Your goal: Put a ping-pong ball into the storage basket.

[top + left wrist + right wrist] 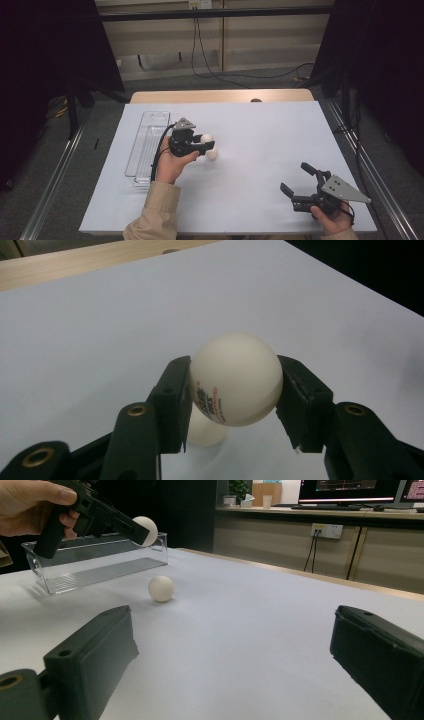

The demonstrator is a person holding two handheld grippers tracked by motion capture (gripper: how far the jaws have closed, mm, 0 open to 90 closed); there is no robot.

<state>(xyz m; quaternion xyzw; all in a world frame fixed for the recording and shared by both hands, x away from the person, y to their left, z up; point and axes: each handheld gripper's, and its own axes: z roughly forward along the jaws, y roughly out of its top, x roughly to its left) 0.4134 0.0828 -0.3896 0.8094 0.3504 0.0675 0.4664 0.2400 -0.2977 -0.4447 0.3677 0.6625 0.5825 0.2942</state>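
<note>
Left gripper (235,405) clamps a glossy cream ball (235,377) with printed lettering.

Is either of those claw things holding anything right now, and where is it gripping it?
The left gripper pinches a white ping-pong ball across its middle, one jaw on each side, above the table. The right gripper is open and holds nothing.

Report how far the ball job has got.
Done: nothing shows in the clear tray yet, as far as the high view tells. In hand: the left gripper is shut on one ball, held above the table. Left: a second ball lies on the white sheet beside the tray. The right gripper is open and holds nothing. The goal itself is a guess.
</note>
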